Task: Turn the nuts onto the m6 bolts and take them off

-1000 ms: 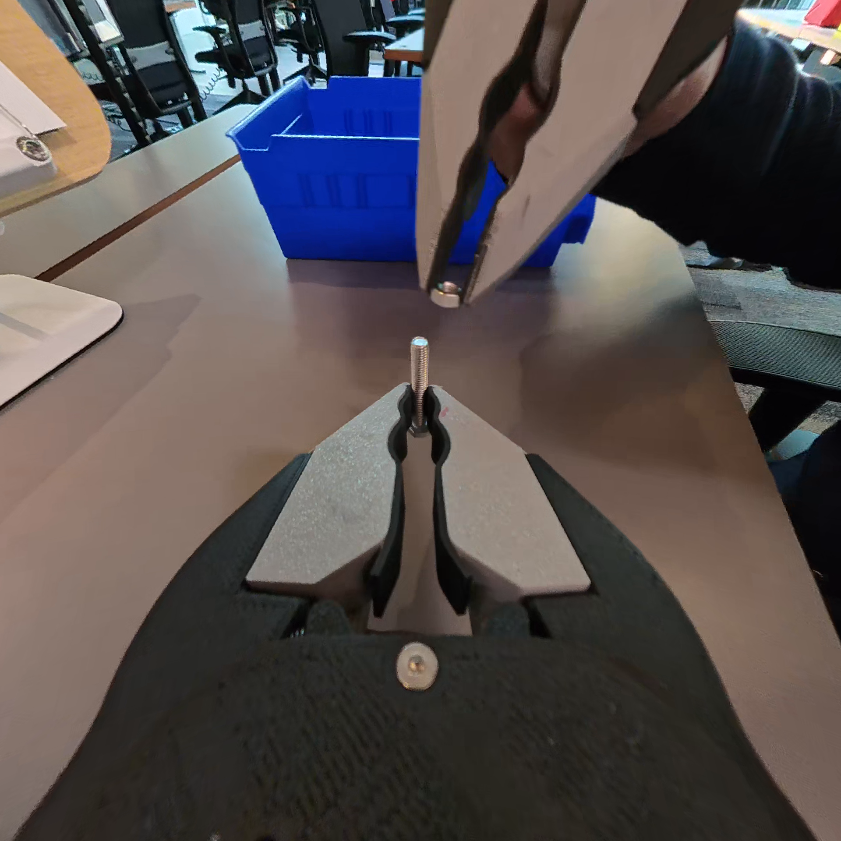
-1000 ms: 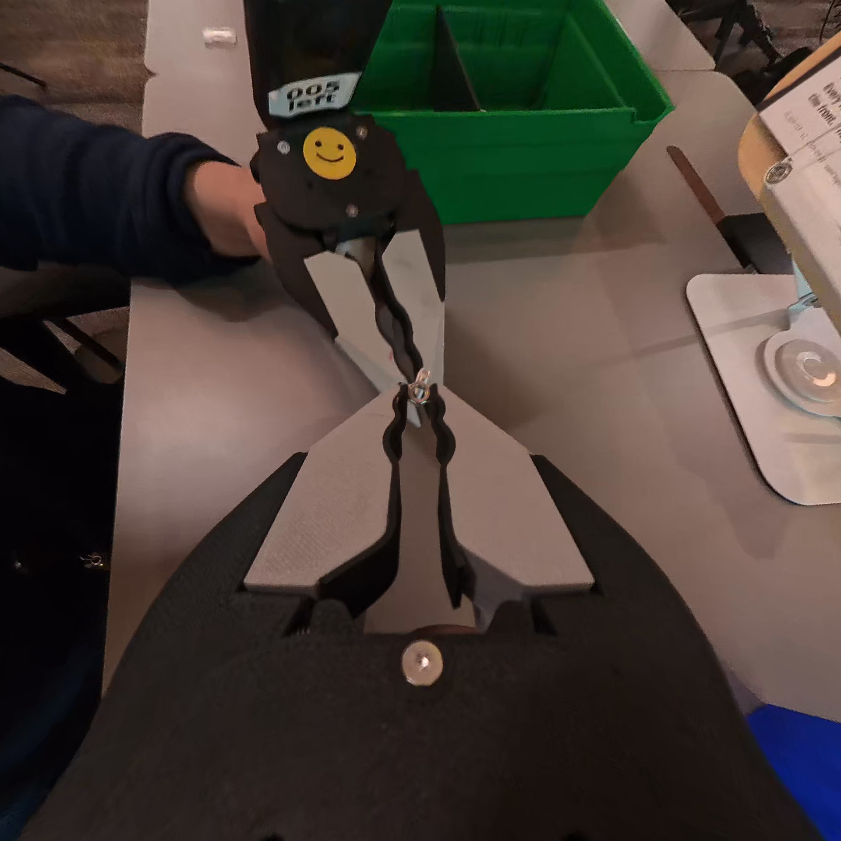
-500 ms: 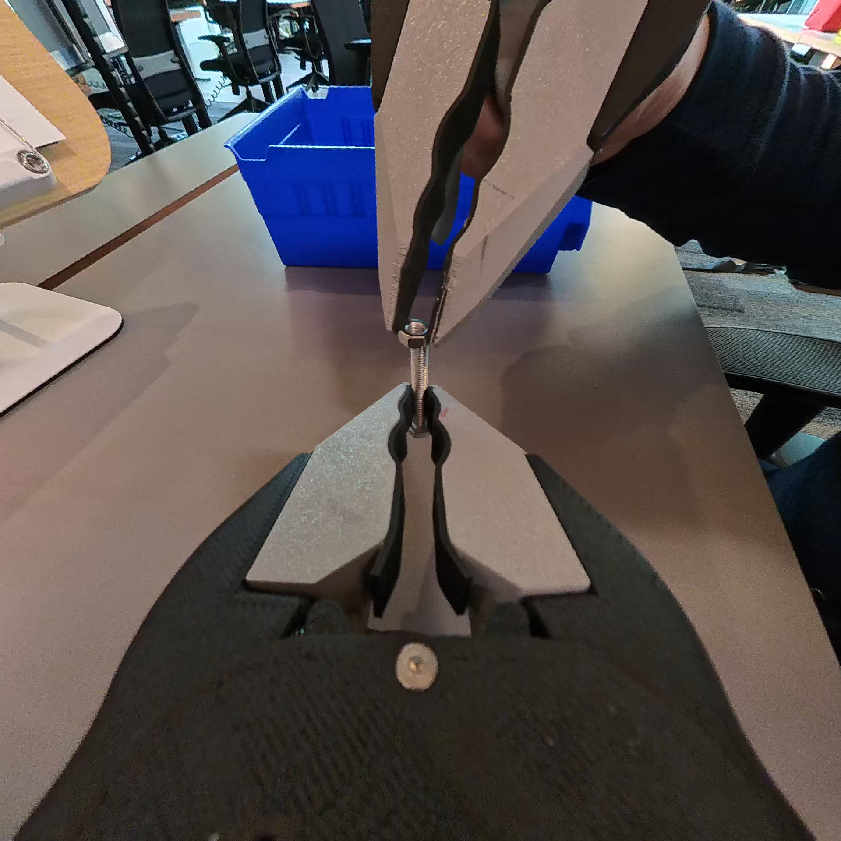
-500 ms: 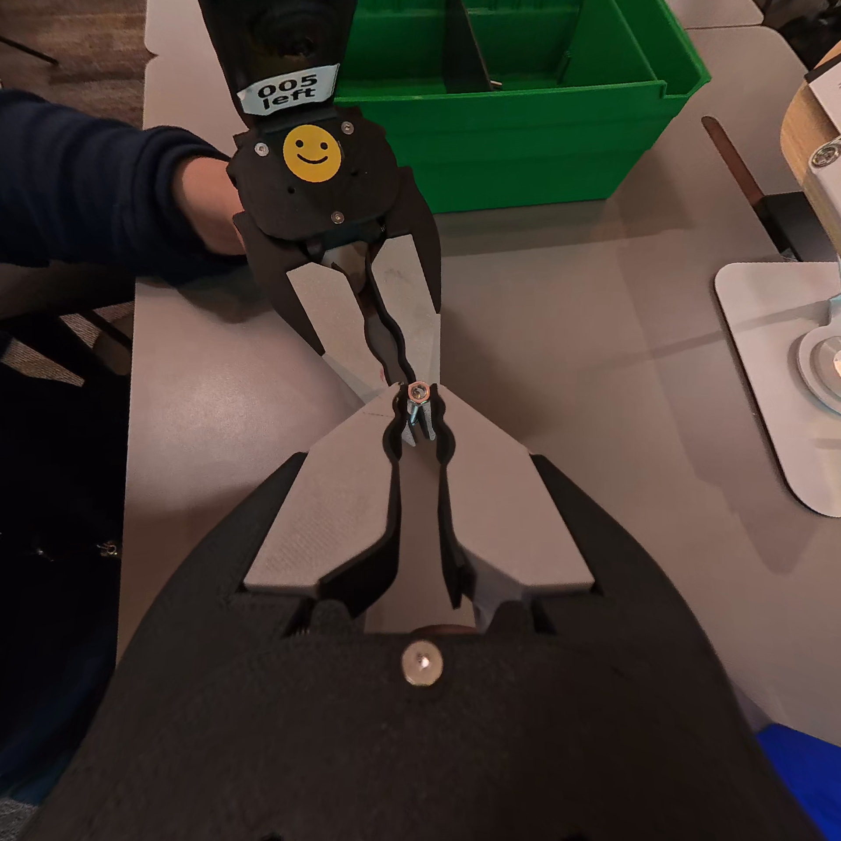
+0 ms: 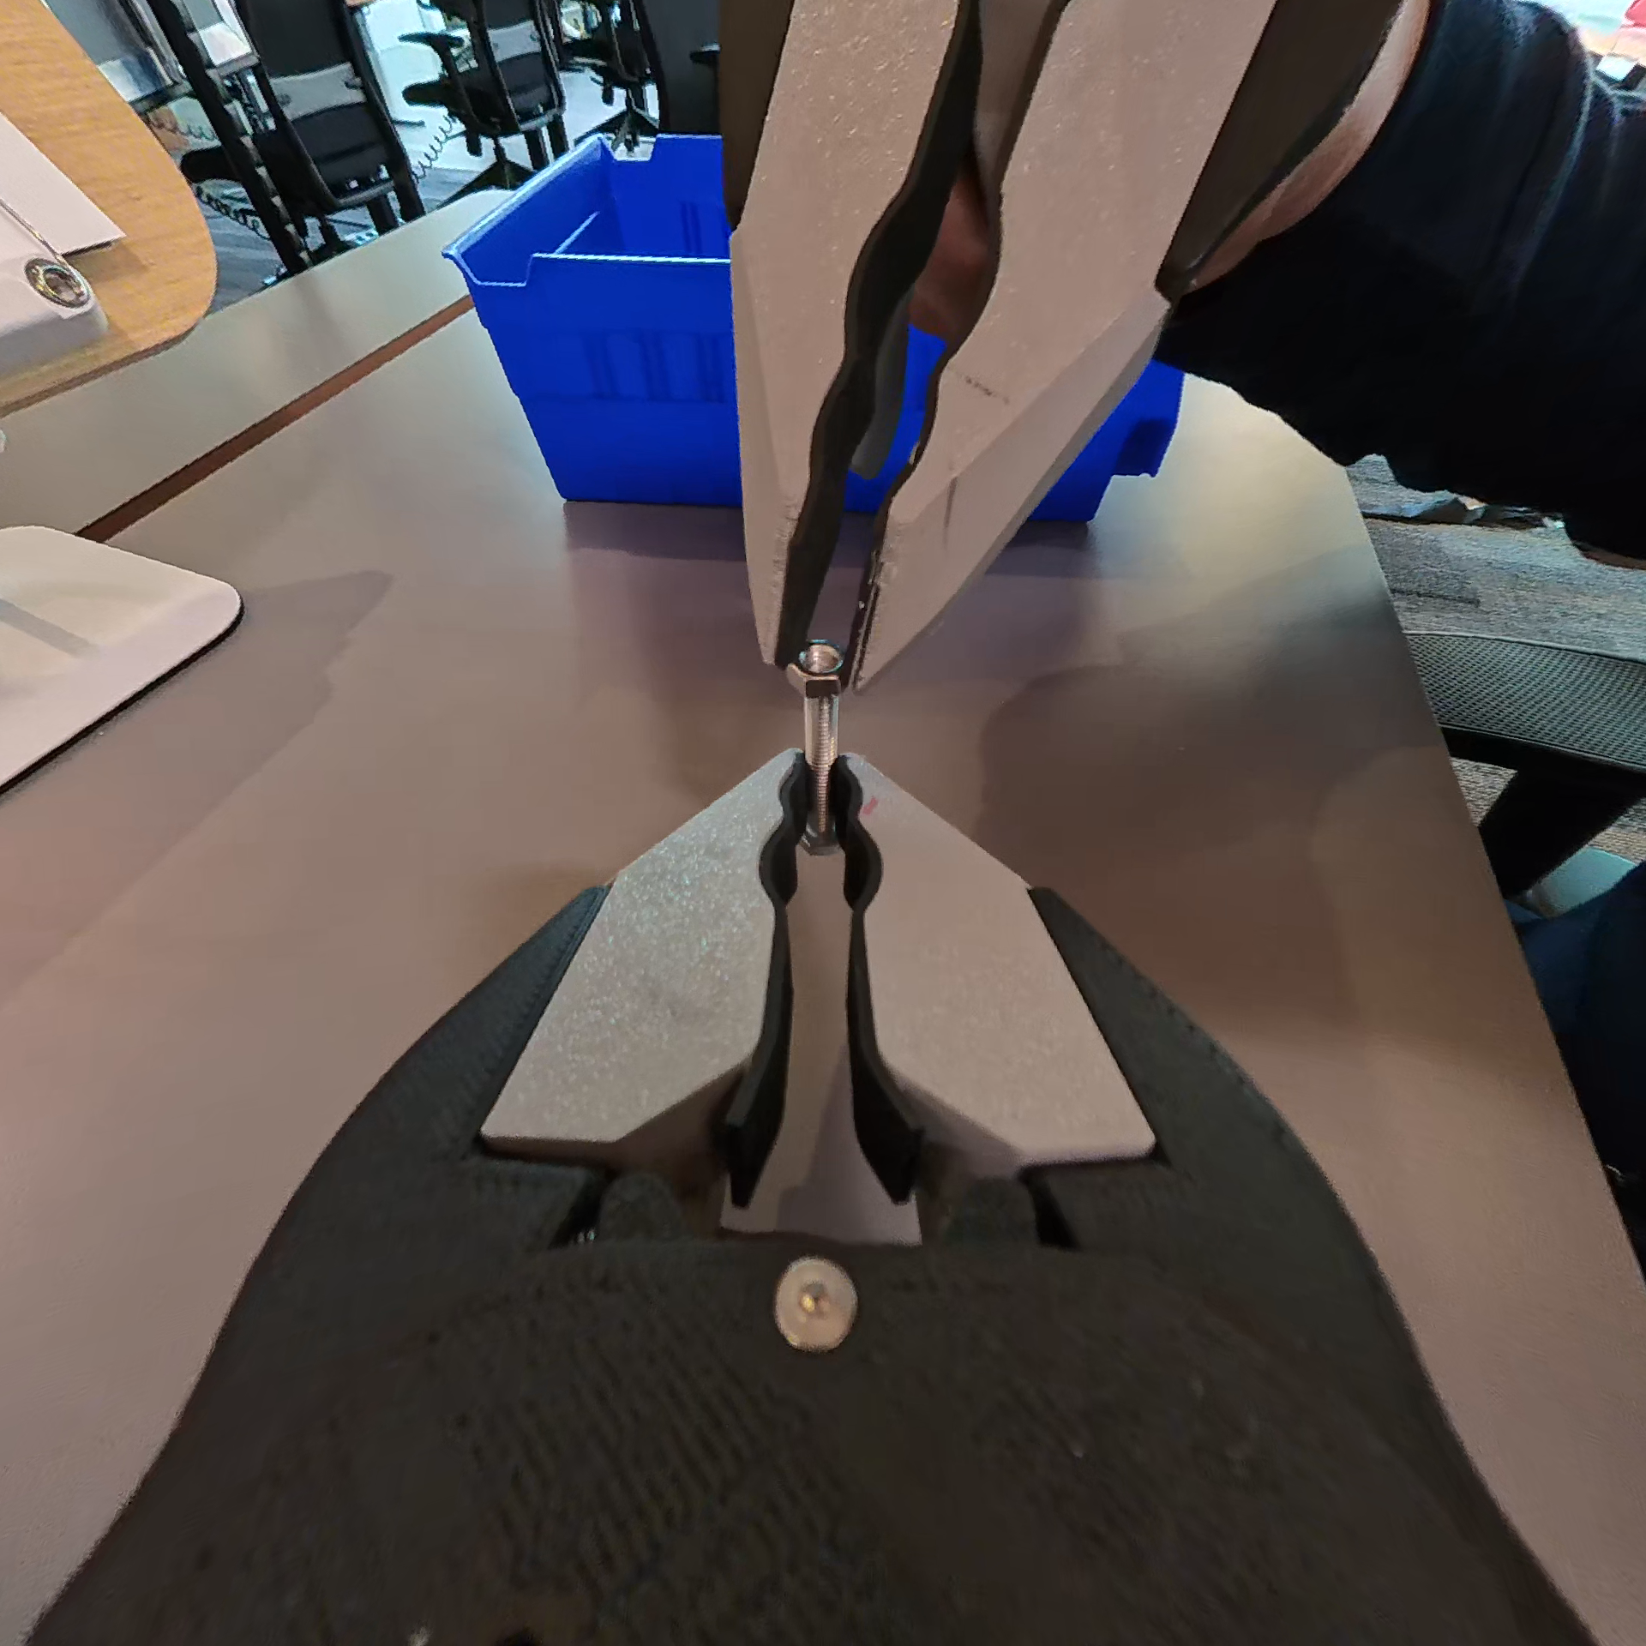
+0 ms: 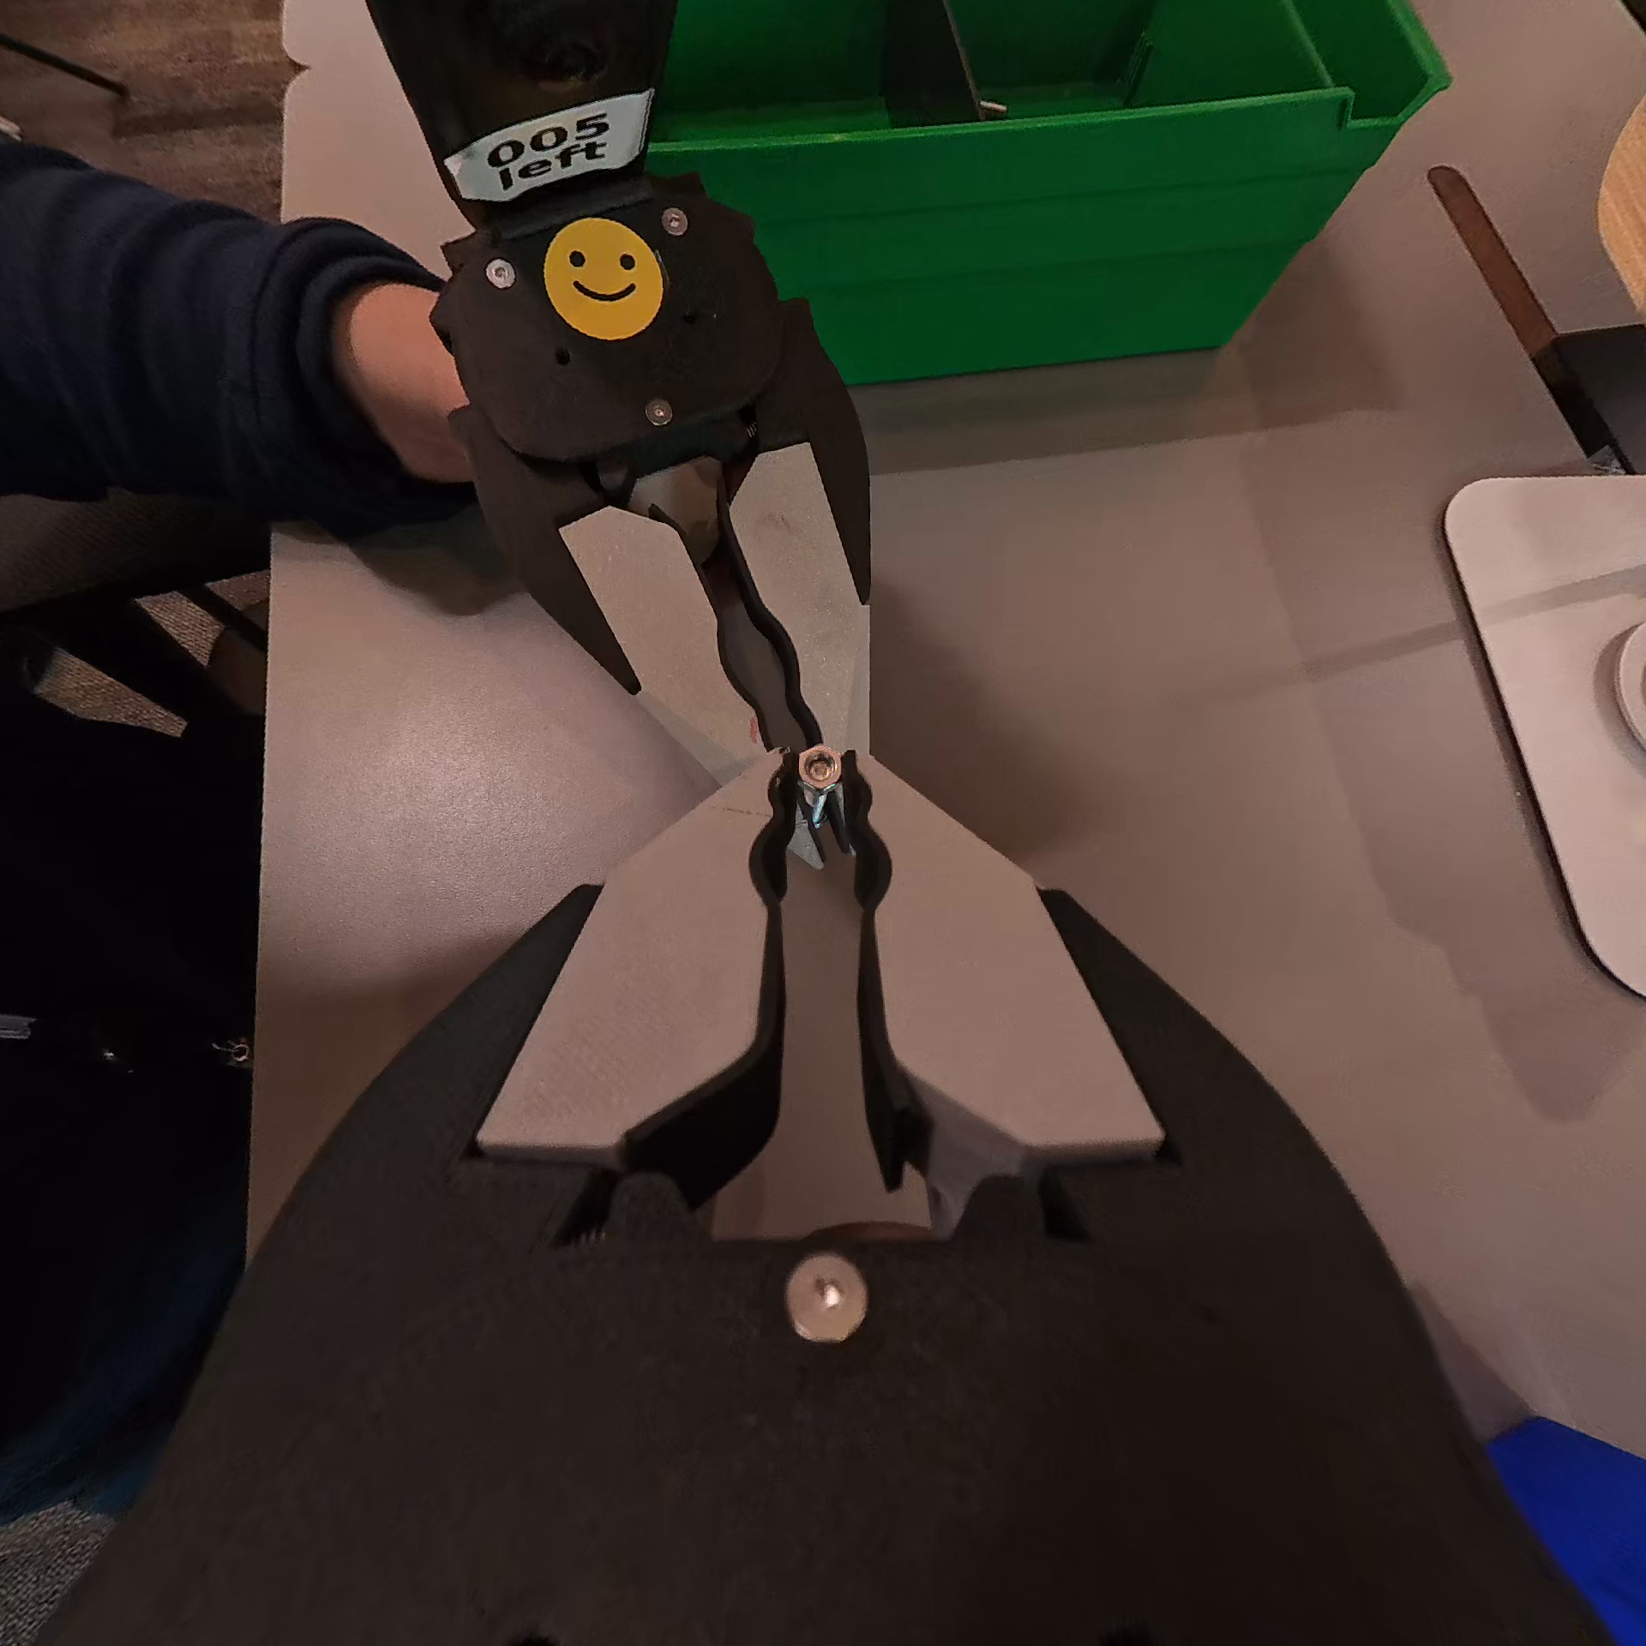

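Left gripper (image 5: 821, 784): you clamp M6 bolt (image 5: 819, 744) near head, long axis pointing away toward right gripper (image 5: 824, 664). Right gripper: you pinch hex nut (image 5: 817, 670) seated on bolt tip, bore coaxial. Surface: grey table (image 5: 445, 712); blue bin (image 5: 623, 356) beyond; office chairs (image 5: 356, 116) behind.

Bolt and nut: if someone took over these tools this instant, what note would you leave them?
Left hand-held gripper: shut on the bolt, held near its head, thread pointing up.
Right hand-held gripper: shut on the nut, seated on the bolt's tip.
Blue bin and green bin stand at opposite ends of the table.
Done: nut placed on the tip.
Left: turn it on, then take it off.
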Demonstrator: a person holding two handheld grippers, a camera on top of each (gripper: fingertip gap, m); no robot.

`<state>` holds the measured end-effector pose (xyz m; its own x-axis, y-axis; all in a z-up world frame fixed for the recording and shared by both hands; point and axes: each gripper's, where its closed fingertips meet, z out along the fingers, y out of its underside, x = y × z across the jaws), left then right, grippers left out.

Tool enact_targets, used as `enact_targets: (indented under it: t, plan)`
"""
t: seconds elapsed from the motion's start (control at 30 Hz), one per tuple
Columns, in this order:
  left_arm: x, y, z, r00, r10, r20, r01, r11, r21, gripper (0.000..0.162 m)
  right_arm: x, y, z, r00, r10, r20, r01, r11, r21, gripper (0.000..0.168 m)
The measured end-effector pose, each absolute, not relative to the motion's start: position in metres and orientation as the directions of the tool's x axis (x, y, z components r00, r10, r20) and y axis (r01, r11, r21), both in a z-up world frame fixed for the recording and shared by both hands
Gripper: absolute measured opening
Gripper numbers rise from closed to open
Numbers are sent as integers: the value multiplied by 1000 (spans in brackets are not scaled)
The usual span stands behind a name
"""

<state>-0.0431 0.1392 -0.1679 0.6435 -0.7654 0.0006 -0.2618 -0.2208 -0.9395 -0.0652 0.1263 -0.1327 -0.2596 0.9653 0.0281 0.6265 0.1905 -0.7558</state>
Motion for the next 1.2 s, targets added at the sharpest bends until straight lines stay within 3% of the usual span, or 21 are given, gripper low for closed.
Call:
enact_targets:
  t: [0.73,1.2]
  plan:
    - [-43,139,-165,641,-767,32,-231,-234,-944,3,-66,128,-128,-254,967,-4,586,151,-797,14]
    - [-42,140,-161,638,-767,66,-184,-235,-954,3,-59,125,-117,-244,963,-112,319,-29,-947,27]
